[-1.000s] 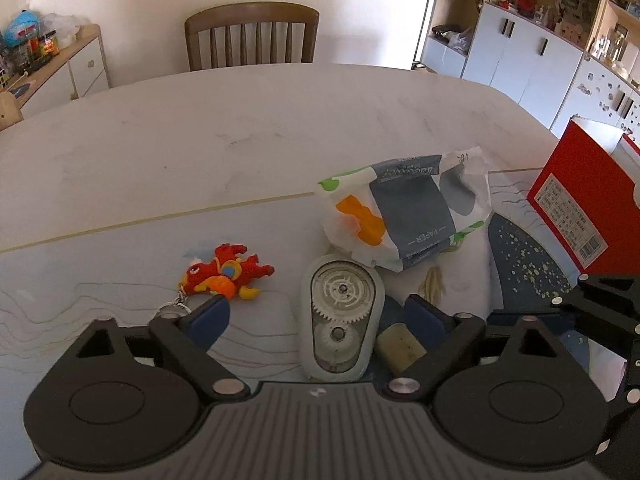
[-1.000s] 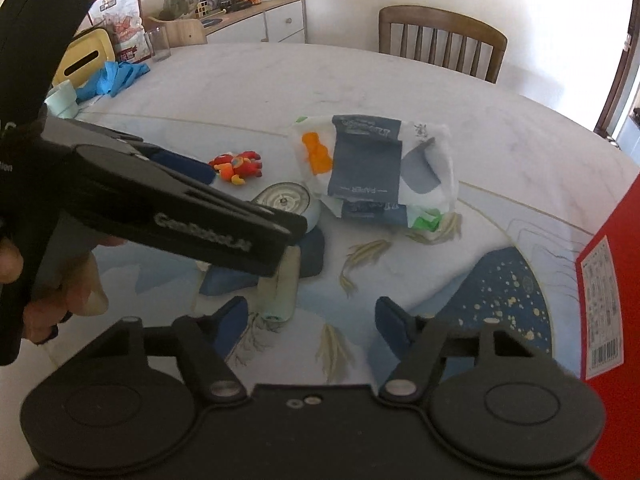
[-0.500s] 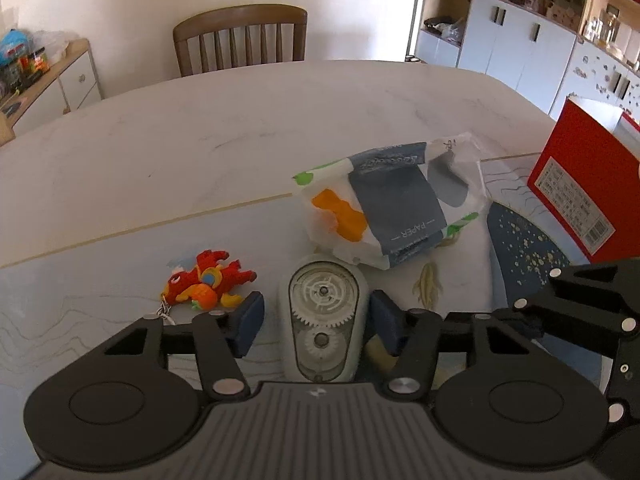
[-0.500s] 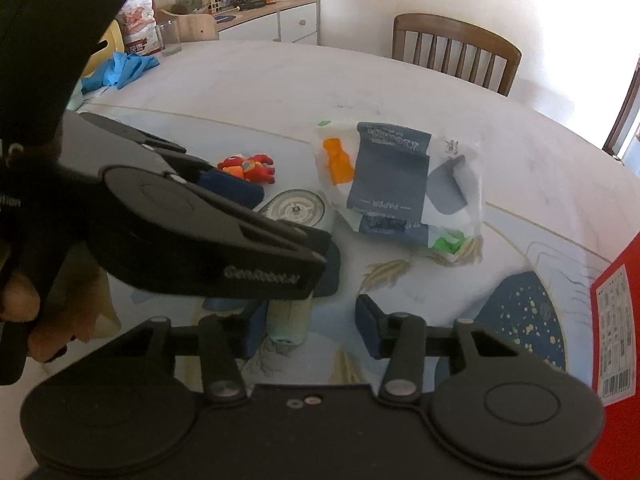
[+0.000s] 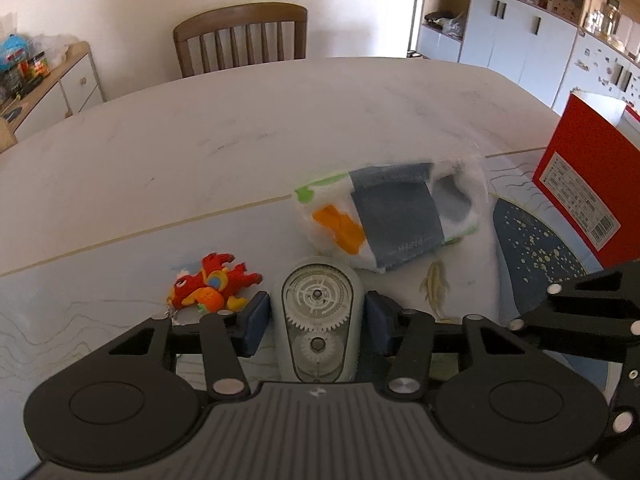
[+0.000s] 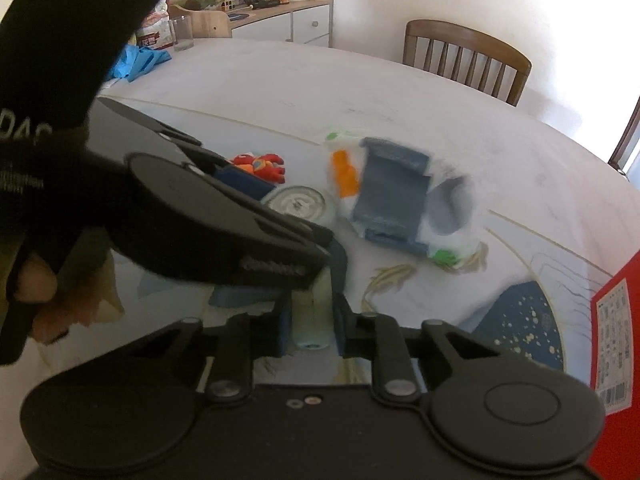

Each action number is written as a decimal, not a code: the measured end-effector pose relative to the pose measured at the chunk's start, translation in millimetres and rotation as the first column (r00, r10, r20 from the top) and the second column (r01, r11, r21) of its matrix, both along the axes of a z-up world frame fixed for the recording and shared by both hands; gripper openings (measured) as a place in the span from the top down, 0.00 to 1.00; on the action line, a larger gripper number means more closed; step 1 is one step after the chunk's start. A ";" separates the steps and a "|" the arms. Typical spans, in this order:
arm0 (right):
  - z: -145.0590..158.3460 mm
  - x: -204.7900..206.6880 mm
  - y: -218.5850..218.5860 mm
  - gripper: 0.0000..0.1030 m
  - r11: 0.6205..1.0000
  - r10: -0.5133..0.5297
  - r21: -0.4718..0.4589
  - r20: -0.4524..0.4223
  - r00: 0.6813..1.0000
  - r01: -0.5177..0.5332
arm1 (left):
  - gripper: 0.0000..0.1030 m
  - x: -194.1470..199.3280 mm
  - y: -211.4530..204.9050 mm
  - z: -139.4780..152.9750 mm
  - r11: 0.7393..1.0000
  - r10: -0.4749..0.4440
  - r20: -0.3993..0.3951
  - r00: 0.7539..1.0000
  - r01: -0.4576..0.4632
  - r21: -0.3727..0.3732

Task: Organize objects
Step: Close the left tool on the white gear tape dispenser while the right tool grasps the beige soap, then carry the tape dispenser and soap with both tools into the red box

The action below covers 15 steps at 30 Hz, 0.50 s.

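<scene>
A grey-green correction tape dispenser [image 5: 318, 300] with white gears lies on the patterned mat. My left gripper [image 5: 316, 320] straddles it, jaws closing, and both blue pads touch its sides. In the right wrist view the same dispenser [image 6: 298, 202] peeks out past the left gripper [image 6: 292, 224]. My right gripper [image 6: 312, 324] is closing on a pale cream tube [image 6: 312, 336], with a pad against each side. A red and orange toy keychain [image 5: 212, 286] lies left of the dispenser. Behind the dispenser sits a white, grey and orange tissue pack [image 5: 388, 216].
A red box [image 5: 580, 184] stands at the right edge of the table. A wooden chair [image 5: 240, 36] is at the far side. A person's hand [image 6: 44, 292] holds the left gripper. A blue cloth [image 6: 140, 60] and a glass [image 6: 182, 32] sit far left.
Both pairs of jaws have drawn in from wide apart. The left pads now meet the dispenser's sides, and the right pads meet the cream tube.
</scene>
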State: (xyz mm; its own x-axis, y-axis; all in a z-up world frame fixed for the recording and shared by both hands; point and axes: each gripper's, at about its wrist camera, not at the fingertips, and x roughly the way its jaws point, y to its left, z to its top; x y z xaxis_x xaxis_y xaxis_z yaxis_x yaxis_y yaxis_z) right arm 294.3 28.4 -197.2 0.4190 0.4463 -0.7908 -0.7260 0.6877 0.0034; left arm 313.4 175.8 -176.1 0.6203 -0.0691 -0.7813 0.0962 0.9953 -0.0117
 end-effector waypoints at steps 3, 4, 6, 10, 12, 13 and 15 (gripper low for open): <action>0.7 -1.2 -7.5 0.82 1.000 -0.023 -0.003 -0.002 1.000 0.023 | 0.51 -2.2 3.4 1.4 1.000 0.012 -0.007 1.000 -0.012 -0.011; 1.0 -1.7 -10.0 0.82 1.000 -0.031 0.000 -0.008 0.999 0.031 | 0.51 -3.7 3.4 2.4 1.000 0.012 -0.007 1.000 -0.012 -0.010; 2.1 -2.7 -16.2 0.82 0.999 -0.049 0.005 -0.022 0.999 0.049 | 0.51 -7.5 3.6 4.8 1.000 0.010 -0.007 1.000 -0.010 -0.014; 6.4 -5.7 -32.6 0.82 0.996 -0.084 0.019 -0.039 0.996 0.085 | 0.51 -15.7 1.9 10.1 1.000 0.015 -0.010 1.000 -0.015 -0.021; 10.0 -6.7 -38.7 0.82 0.995 -0.098 0.030 -0.047 0.994 0.100 | 0.51 -21.8 -0.5 13.3 1.000 0.014 -0.012 1.000 -0.014 -0.027; 12.5 -7.6 -41.5 0.82 0.994 -0.105 0.036 -0.051 0.993 0.107 | 0.51 -23.9 -2.2 15.5 1.000 0.014 -0.013 1.000 -0.014 -0.027; 17.6 -9.0 -47.6 0.82 0.992 -0.115 0.046 -0.056 0.992 0.118 | 0.51 -29.0 -4.8 18.8 1.000 0.014 -0.015 1.000 -0.015 -0.027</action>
